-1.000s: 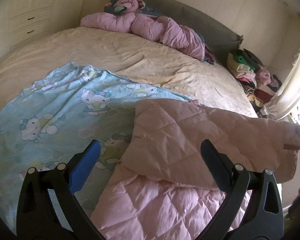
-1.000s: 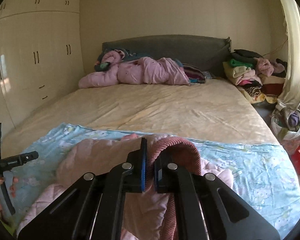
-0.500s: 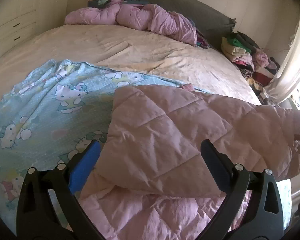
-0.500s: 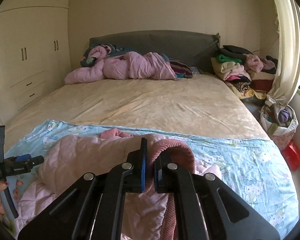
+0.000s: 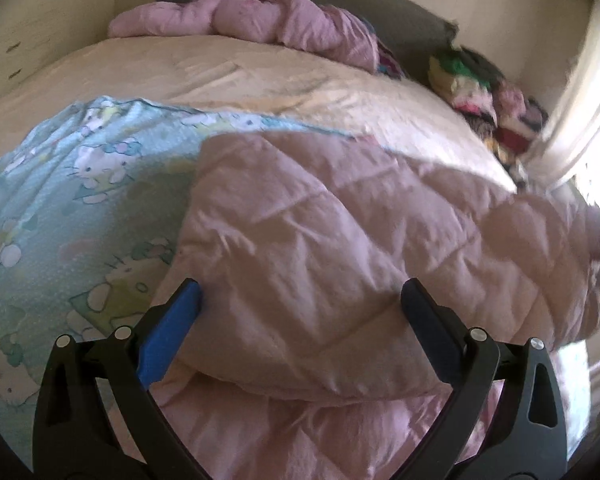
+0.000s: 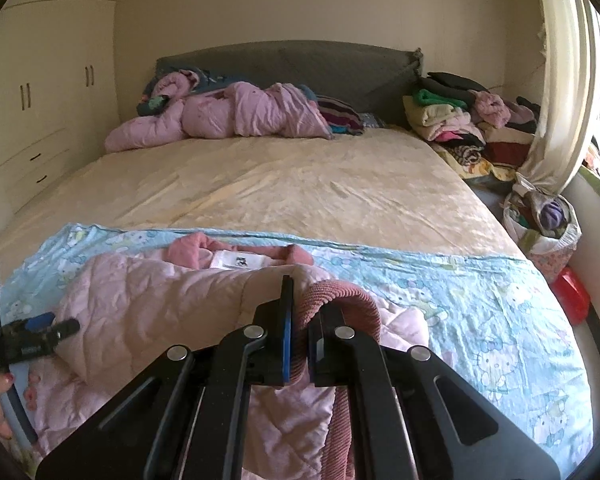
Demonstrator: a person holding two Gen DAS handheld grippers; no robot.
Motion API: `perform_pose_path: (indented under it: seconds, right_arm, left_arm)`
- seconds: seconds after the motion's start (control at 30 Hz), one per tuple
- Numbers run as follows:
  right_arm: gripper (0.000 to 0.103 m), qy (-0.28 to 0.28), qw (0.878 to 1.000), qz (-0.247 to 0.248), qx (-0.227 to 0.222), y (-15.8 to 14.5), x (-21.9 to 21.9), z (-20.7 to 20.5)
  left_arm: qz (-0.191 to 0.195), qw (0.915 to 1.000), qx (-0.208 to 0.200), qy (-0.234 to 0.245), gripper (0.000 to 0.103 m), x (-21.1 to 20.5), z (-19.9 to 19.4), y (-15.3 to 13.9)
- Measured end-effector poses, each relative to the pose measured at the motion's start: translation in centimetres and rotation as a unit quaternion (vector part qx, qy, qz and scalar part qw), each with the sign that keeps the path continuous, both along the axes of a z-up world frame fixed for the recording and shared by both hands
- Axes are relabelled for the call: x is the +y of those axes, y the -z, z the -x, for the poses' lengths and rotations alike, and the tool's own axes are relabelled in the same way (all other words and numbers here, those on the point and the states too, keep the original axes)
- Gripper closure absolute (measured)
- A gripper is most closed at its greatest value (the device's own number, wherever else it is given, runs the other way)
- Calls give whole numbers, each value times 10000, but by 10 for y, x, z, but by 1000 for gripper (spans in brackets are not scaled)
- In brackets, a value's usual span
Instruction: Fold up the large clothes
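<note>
Pink quilted jacket (image 5: 320,248) lies on the bed's cartoon sheet (image 6: 480,304); my right gripper (image 6: 299,320) clenches its ribbed cuff (image 6: 340,296), left gripper (image 5: 300,300) fingers spread above it.

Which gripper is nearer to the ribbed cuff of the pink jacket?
Right. The right gripper is shut on the ribbed cuff; the left gripper hangs open over the sleeve's other end.

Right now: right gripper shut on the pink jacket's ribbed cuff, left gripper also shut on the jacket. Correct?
Half right. The left gripper is open, jaws spread wide over the pink jacket, as the left wrist view shows. The right gripper is shut on the ribbed cuff.
</note>
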State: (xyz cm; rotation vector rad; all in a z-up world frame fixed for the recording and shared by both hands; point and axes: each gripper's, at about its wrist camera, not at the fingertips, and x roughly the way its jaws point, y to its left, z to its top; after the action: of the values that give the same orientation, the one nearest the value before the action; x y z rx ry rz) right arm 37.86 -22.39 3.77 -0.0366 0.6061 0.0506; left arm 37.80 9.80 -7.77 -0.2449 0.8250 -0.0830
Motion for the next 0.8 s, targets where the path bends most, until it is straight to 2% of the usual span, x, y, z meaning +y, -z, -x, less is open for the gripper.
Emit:
perform_pose_path:
  seconds: [0.17, 0.33, 0.43, 0.5, 0.57, 0.67, 0.77, 0.8]
  right_arm:
    - [98, 186, 9996, 77, 177, 18, 0, -10]
    - [93, 404, 9984, -152, 357, 36, -1, -15]
    - [79, 456, 9972, -399, 441, 43, -4, -11]
    - [59, 603, 9959, -494, 470, 44, -10, -5]
    - [52, 750, 9951, -537, 356, 40, -15, 4]
    - [46, 852, 9947, -539, 194, 31, -19, 18]
    - [35, 618, 9961, -596, 200, 28, -10, 25]
    - [35, 519, 9966, -584, 245, 30, -5, 25]
  left_arm:
    - [-142, 9996, 145, 191, 10, -6, -3, 21]
    - [-141, 9992, 298, 245, 10, -8, -8, 38]
    - [-107, 9988, 387, 291, 9, -7, -10, 40]
    - [-126, 9986, 420, 311, 9, -6, -11, 40]
    - [-140, 9985, 436, 315, 9, -6, -12, 40]
    - [-169, 9983, 454, 313, 9, -8, -12, 40]
    - [-178, 9982, 460, 330, 9, -8, -13, 39]
    - [-178, 9982, 464, 338, 9, -8, -14, 40]
